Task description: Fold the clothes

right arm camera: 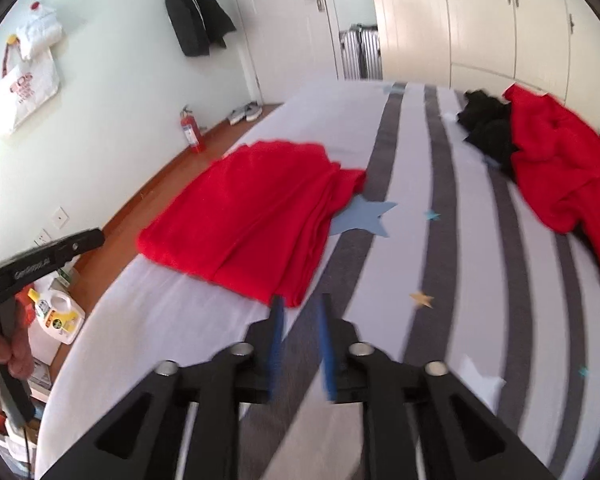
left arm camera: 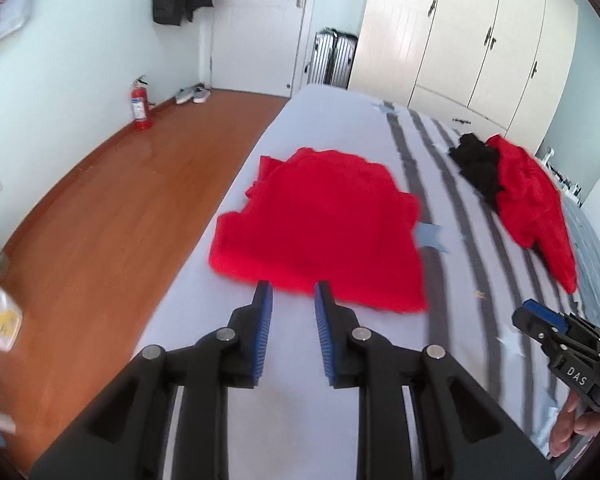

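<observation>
A folded red garment (left arm camera: 320, 228) (right arm camera: 252, 220) lies flat near the left edge of the bed (left arm camera: 340, 360) (right arm camera: 148, 312). My left gripper (left arm camera: 293, 288) hovers just short of its near edge, open with nothing between its blue pads. My right gripper (right arm camera: 300, 302) is above the sheet by the garment's near right corner, open and empty. Further back on the right lies a heap of a crumpled red garment (left arm camera: 536, 200) (right arm camera: 568, 164) and a black garment (left arm camera: 478, 162) (right arm camera: 488, 128). Each gripper shows at the edge of the other's view, held by a hand (left arm camera: 568, 428) (right arm camera: 4, 352).
Wooden floor (left arm camera: 112, 208) runs left of the bed, with a red fire extinguisher (left arm camera: 140, 104), shoes (left arm camera: 192, 94) and a detergent bottle (right arm camera: 60, 316) on it. White wardrobes (left arm camera: 460, 40) and a suitcase (left arm camera: 334, 58) stand behind the bed. A dark jacket (right arm camera: 196, 16) hangs on the wall.
</observation>
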Demonstrator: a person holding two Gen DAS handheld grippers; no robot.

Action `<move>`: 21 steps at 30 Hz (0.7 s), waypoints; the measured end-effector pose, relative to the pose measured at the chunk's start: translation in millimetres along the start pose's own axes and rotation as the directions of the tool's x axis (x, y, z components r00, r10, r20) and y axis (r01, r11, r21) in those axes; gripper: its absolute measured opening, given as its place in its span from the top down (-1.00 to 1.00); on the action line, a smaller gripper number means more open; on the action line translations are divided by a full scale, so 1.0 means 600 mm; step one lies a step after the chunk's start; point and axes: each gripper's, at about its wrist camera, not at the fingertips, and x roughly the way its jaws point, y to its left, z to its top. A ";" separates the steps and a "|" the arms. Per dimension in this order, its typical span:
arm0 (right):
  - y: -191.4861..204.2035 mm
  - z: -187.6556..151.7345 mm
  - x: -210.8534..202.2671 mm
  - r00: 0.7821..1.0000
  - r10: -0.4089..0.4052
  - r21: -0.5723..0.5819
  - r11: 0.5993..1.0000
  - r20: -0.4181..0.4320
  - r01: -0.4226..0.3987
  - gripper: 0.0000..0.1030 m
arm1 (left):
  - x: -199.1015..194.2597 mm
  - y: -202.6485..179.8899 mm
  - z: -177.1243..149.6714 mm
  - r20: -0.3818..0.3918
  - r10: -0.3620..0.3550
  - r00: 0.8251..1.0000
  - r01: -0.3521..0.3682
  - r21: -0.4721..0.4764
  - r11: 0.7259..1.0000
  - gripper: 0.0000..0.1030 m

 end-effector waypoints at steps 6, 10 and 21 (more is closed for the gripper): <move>-0.014 -0.044 -0.133 1.000 0.000 -0.067 0.998 0.030 0.002 0.12 | -0.150 -0.098 -0.090 0.021 0.086 0.996 -0.086 -0.003 0.996 0.04; -0.030 -0.081 -0.236 0.998 0.023 -0.120 0.993 0.059 -0.016 -0.21 | -0.246 -0.169 -0.151 0.068 0.125 0.990 -0.124 -0.025 0.992 -0.53; -0.109 -0.175 -0.414 0.988 0.104 -0.165 0.983 0.110 -0.085 -0.90 | -0.397 -0.283 -0.268 0.115 0.138 0.984 -0.123 -0.130 0.984 -0.98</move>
